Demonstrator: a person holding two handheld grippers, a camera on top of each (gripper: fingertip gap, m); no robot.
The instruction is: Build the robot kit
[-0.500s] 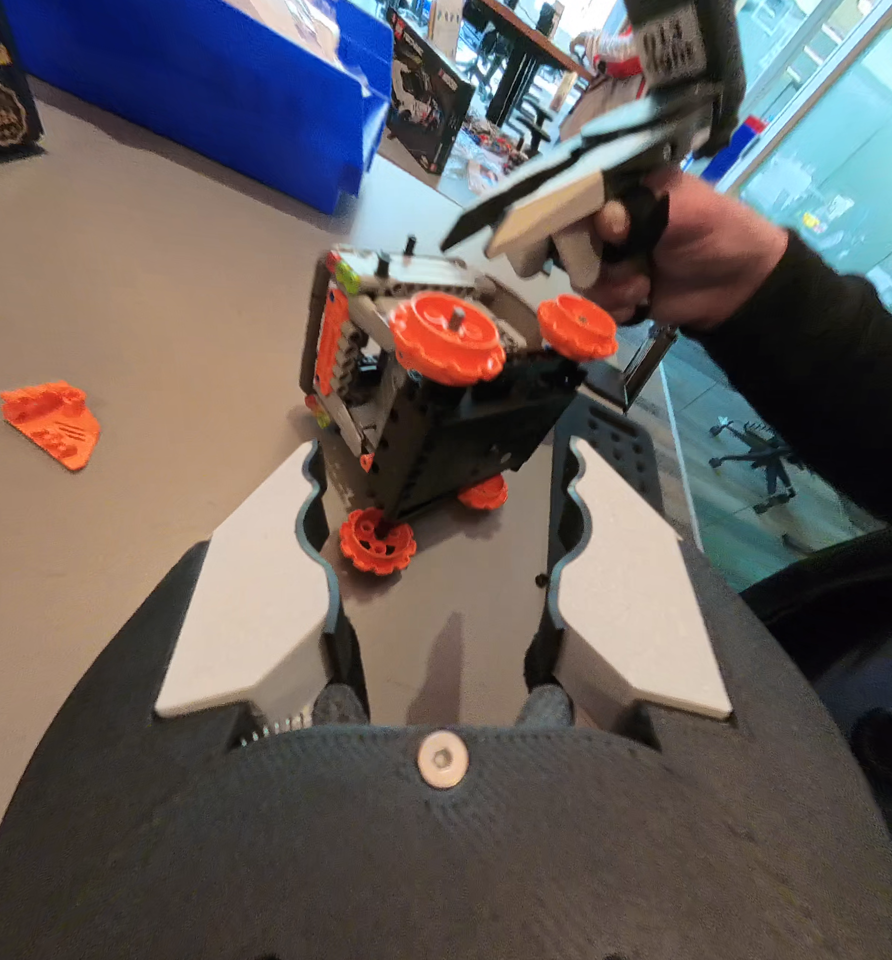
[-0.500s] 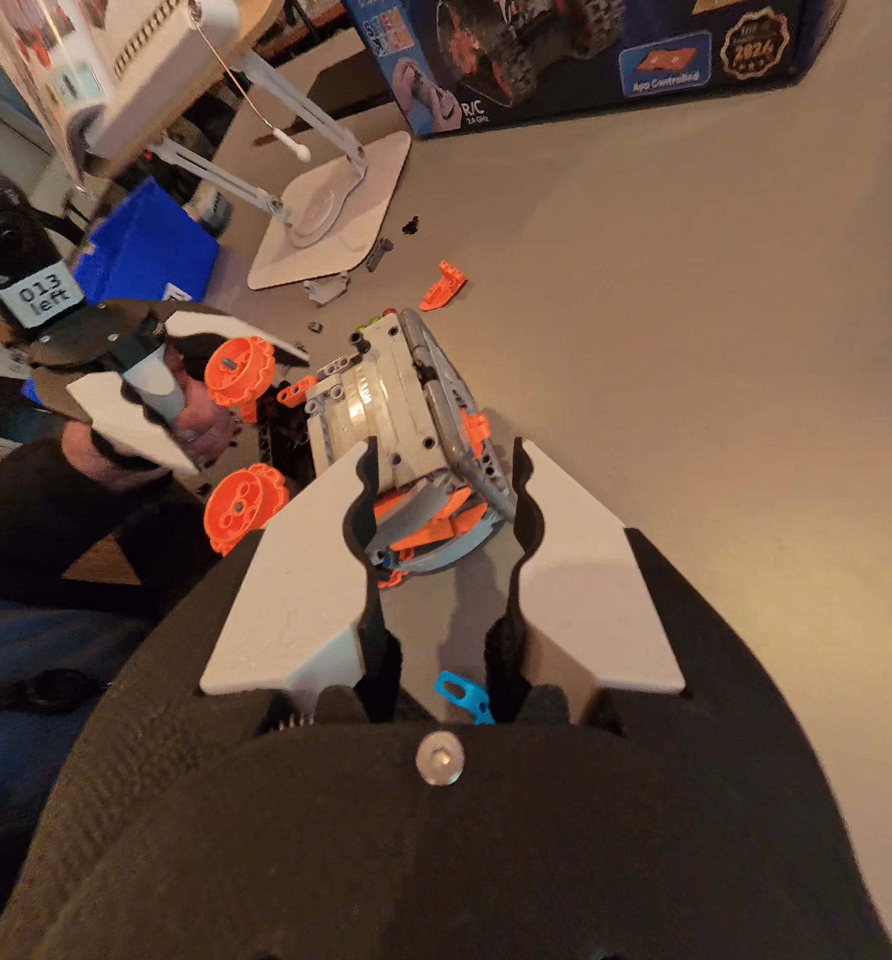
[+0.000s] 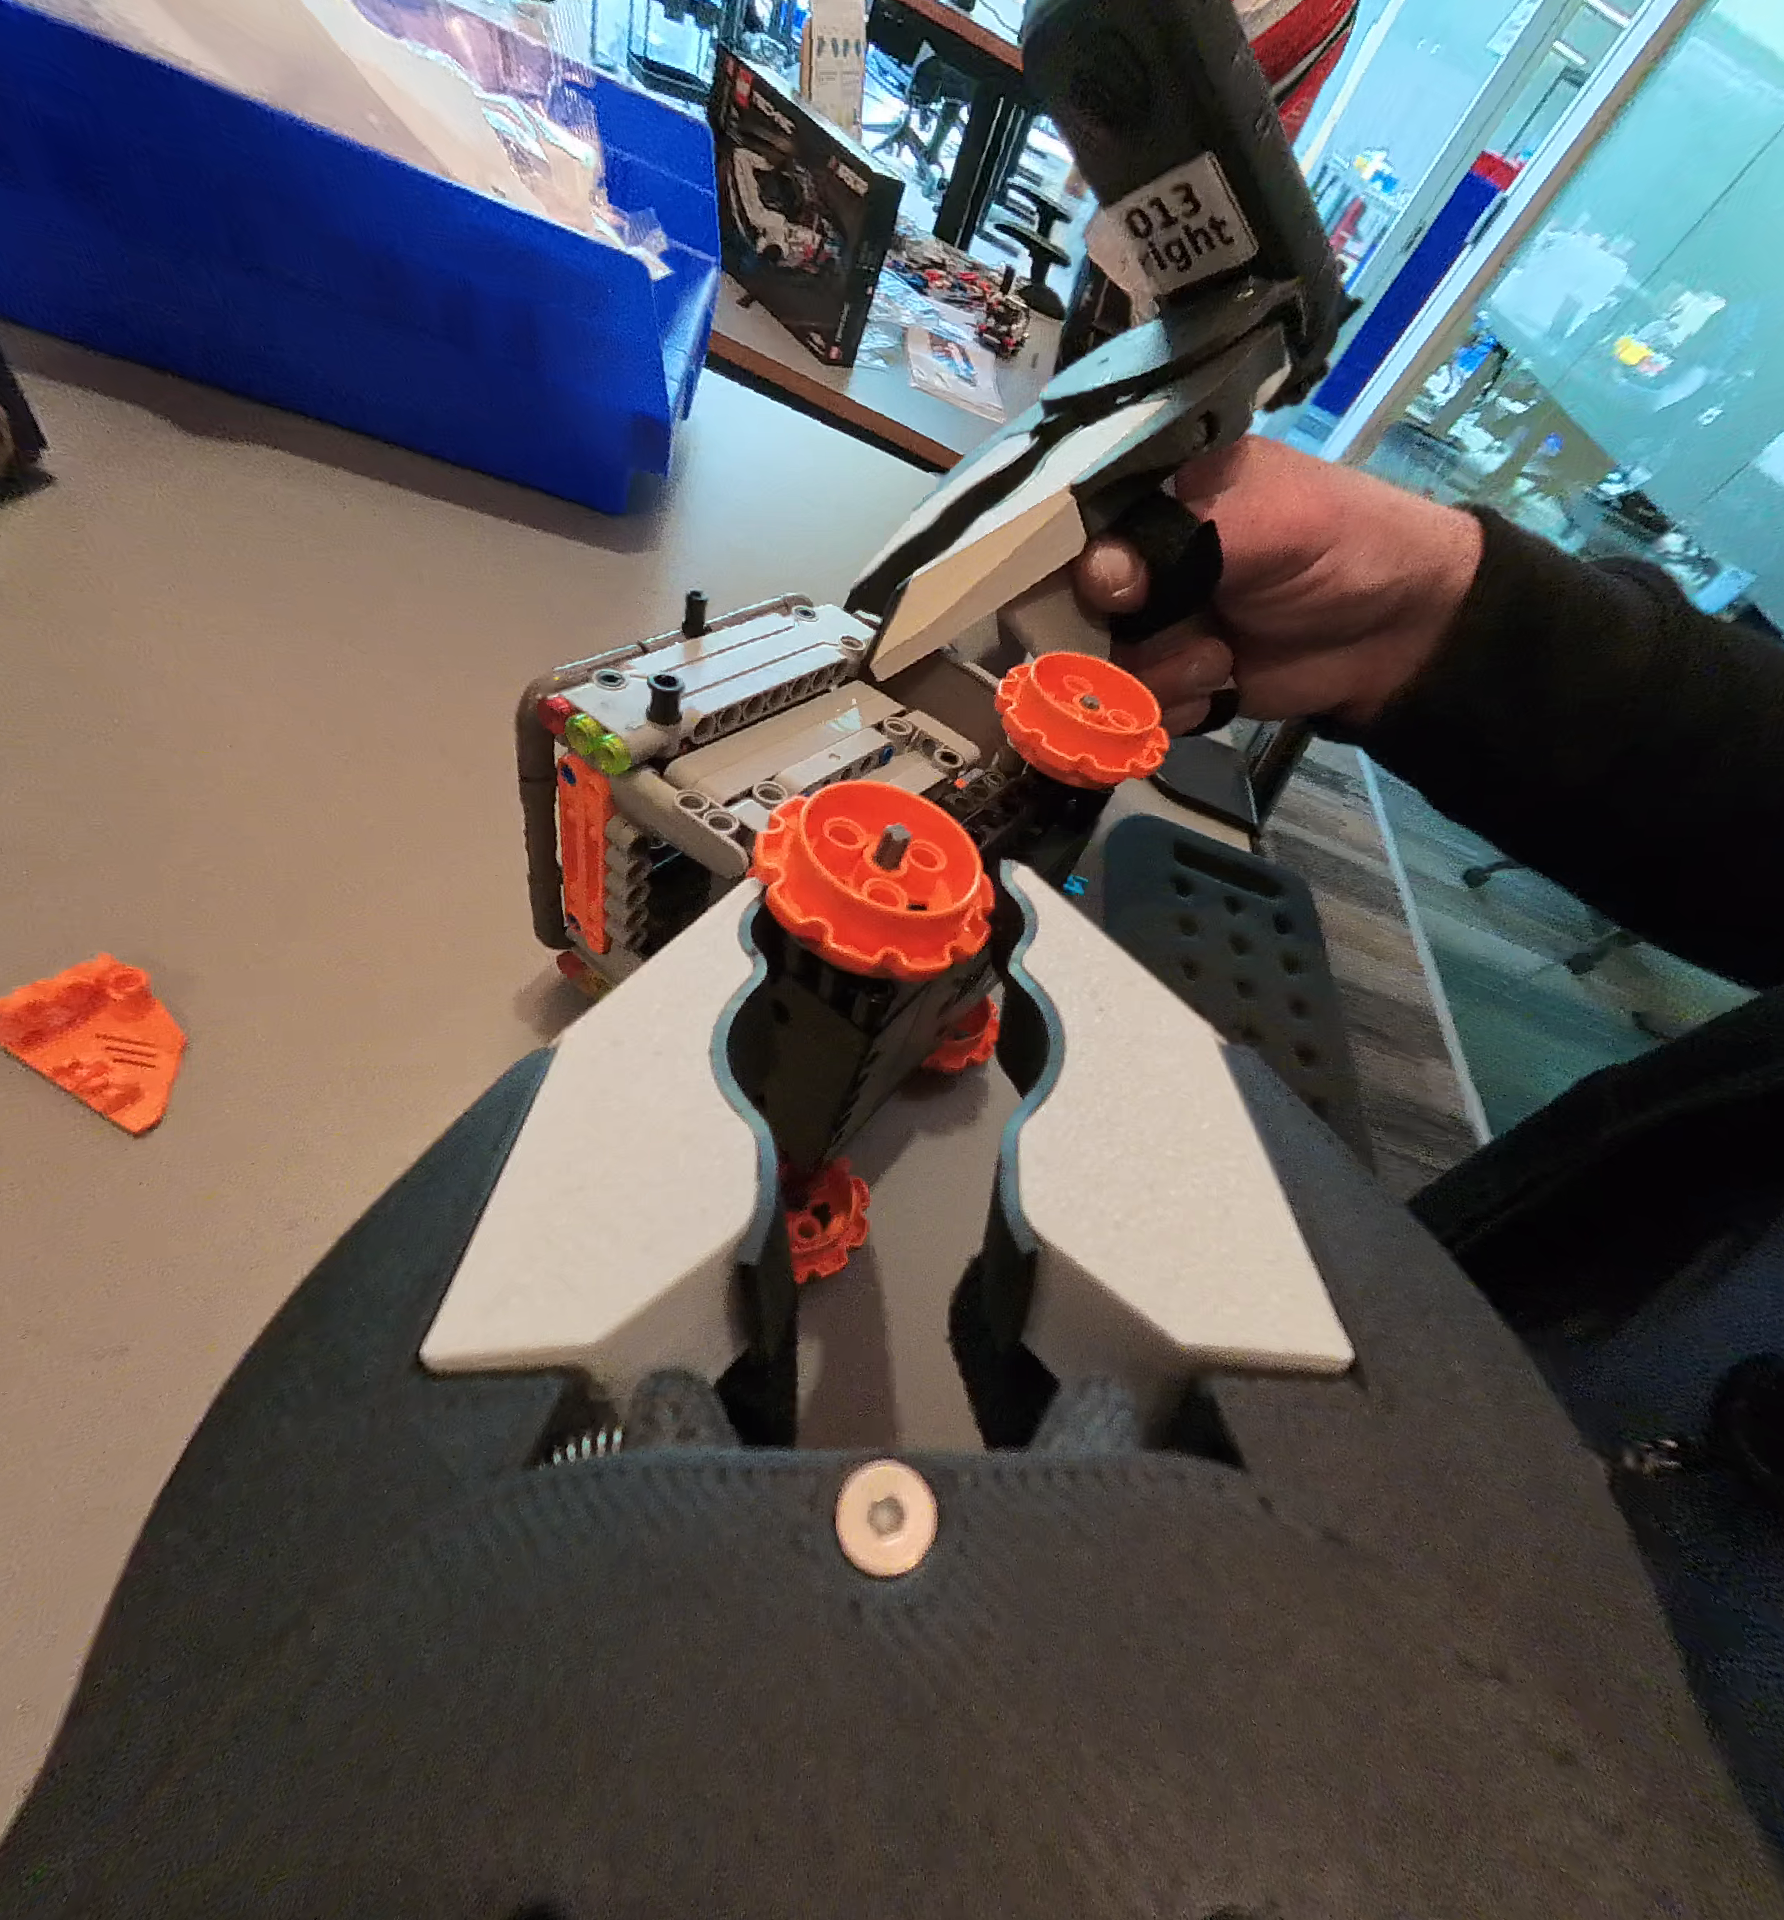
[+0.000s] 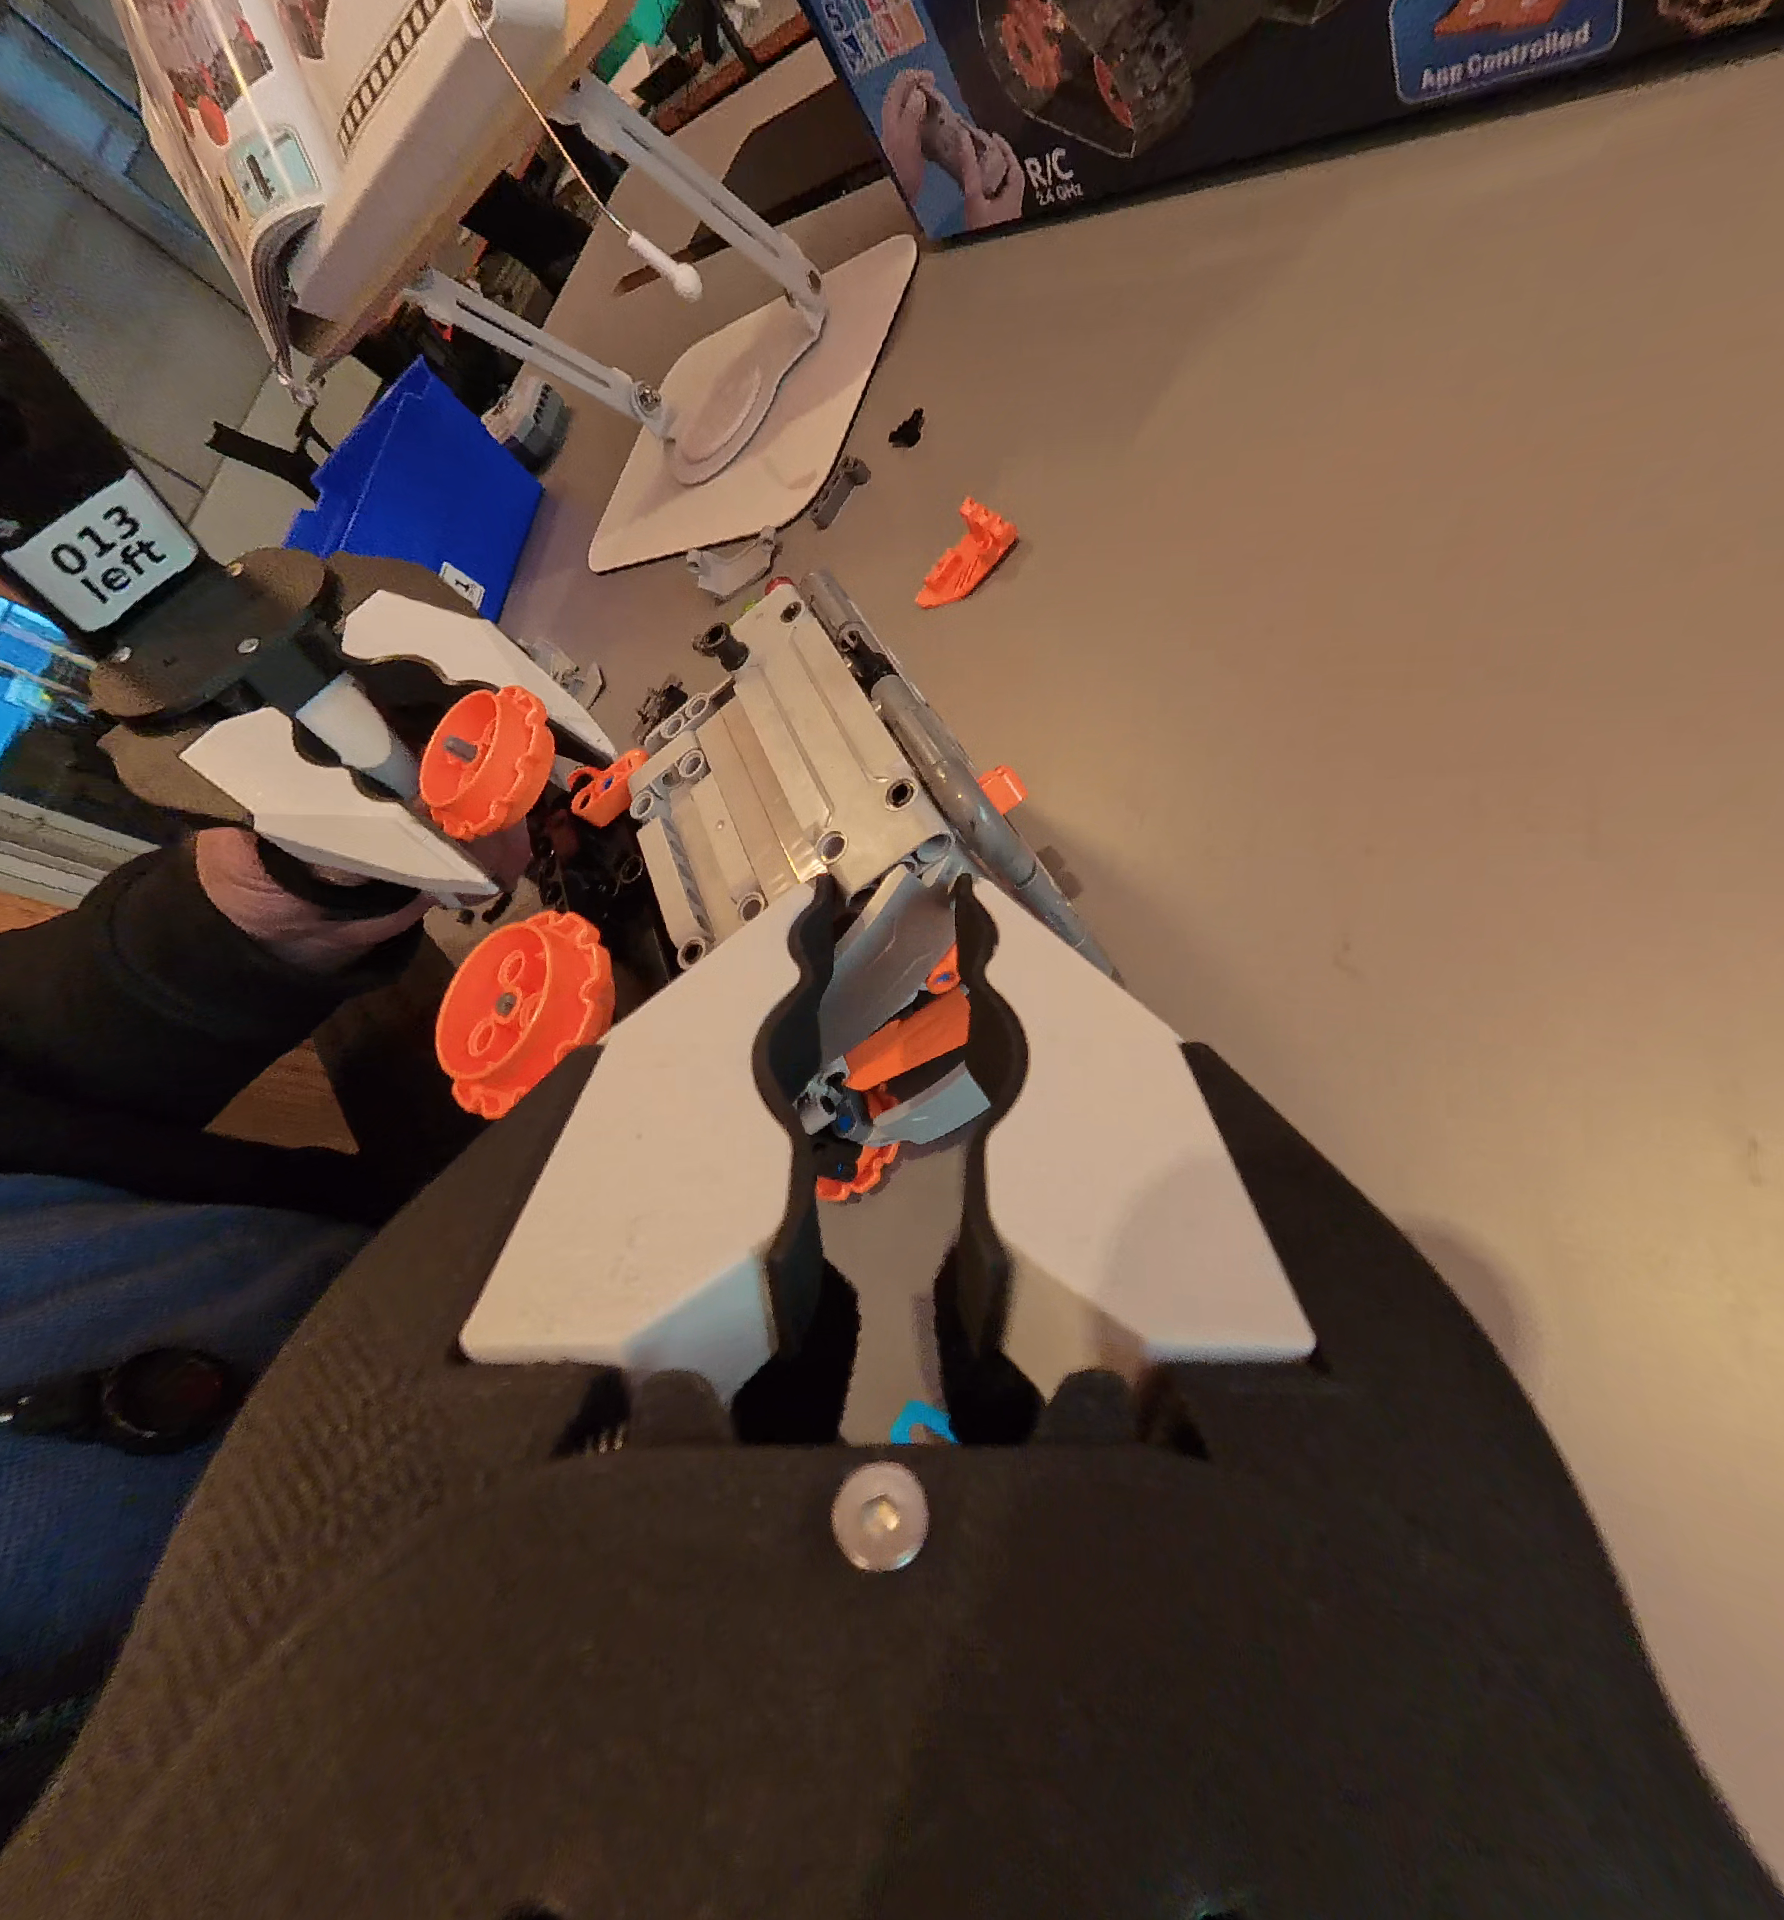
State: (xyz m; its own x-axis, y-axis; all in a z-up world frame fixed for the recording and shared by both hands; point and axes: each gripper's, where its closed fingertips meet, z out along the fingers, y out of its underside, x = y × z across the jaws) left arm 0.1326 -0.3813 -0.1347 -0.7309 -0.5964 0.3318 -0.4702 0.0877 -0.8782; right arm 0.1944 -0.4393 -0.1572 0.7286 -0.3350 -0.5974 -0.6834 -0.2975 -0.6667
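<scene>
— Why does the grey-and-black brick-built vehicle with orange wheel hubs (image 3: pixel 763 790) lie tipped on the tabletop (image 3: pixel 244 727), mid-frame?

— Both ends look braced: the left gripper (image 3: pixel 883 997) clenches its black underside below a hub; the right gripper (image 4: pixel 893 1029) grasps the grey-orange end.

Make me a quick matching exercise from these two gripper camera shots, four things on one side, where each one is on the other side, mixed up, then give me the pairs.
Things:
1. left gripper
2. right gripper
3. loose orange panel
4. blue bin

Places:
A. alone on the table, left of the model
B. around the grey and orange end of the model
C. at the table's far edge
D. around the model's black chassis under an orange wheel hub

Pairs: 1-D, 2-B, 3-A, 4-C
</scene>
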